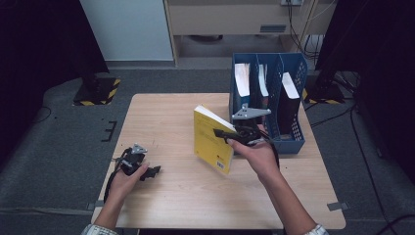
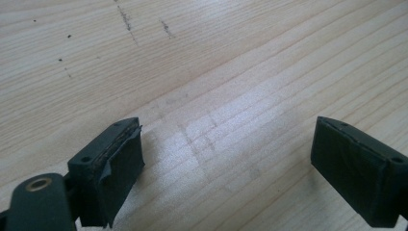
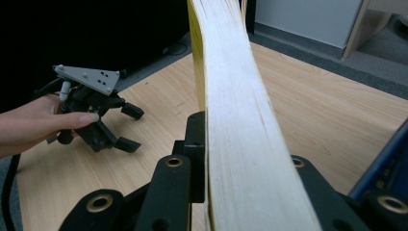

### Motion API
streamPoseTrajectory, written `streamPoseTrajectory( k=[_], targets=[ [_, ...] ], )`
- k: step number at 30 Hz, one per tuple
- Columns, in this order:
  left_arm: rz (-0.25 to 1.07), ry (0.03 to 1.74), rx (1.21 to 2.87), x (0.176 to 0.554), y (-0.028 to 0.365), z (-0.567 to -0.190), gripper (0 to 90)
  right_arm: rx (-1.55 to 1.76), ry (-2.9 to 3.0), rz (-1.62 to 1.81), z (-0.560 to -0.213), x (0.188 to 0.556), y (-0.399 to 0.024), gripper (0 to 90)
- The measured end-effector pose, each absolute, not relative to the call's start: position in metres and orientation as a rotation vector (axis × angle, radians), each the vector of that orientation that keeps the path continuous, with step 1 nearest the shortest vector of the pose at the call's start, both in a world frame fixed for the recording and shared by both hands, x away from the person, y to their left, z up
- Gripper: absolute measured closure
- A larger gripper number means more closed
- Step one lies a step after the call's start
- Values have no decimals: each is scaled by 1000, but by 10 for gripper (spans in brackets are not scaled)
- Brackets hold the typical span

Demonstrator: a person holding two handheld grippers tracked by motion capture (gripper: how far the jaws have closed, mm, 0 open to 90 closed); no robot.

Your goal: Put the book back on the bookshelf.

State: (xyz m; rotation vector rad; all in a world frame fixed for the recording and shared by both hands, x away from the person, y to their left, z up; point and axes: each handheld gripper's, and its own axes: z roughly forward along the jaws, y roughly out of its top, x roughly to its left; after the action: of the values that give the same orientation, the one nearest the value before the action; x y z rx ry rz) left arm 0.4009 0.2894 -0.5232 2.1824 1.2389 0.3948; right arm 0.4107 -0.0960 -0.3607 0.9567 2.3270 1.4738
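A light wooden rectangular table (image 1: 161, 117) fills the middle of the high view, its top showing a few dark specks (image 2: 126, 19) in the left gripper view. At about 2 o'clock on it stands a blue perforated plastic file organiser (image 1: 295, 122) with upright compartments holding dark books with white tops (image 1: 289, 93). On the grey carpeted floor (image 1: 58, 147) at 10 o'clock sits a black stand base with yellow-and-black hazard stripes (image 1: 98, 91), and at 12 o'clock a pale grey cabinet panel (image 1: 127, 29) rises.

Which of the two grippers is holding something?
The right gripper, clamped on the yellow book. The left gripper rests open on the table, holding nothing.
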Motion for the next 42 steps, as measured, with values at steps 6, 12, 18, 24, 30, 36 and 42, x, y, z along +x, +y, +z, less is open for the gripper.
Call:
streamPoseTrajectory(
  k=[6, 12, 18, 24, 30, 36, 42],
  targets=[
    [395, 1237, 2178, 400, 289, -524, 97, 983, 2308, 1459, -364, 402, -117, 751],
    [412, 1226, 2176, 399, 287, -527, 64, 1017, 2280, 1446, -365, 395, -135, 751],
    [441, 1209, 2181, 397, 285, -529, 49, 1035, 2263, 1441, -363, 388, -152, 751],
    [455, 1201, 2164, 395, 285, -532, 34, 1059, 2245, 1440, -363, 385, -164, 751],
    [458, 1199, 2162, 394, 285, -532, 25, 1071, 2237, 1433, -363, 383, -170, 751],
    [457, 1196, 2162, 394, 285, -532, 22, 1077, 2222, 1436, -361, 380, -178, 751],
    [458, 1196, 2160, 394, 285, -532, 21, 1094, 2197, 1437, -359, 376, -191, 751]
  ],
)
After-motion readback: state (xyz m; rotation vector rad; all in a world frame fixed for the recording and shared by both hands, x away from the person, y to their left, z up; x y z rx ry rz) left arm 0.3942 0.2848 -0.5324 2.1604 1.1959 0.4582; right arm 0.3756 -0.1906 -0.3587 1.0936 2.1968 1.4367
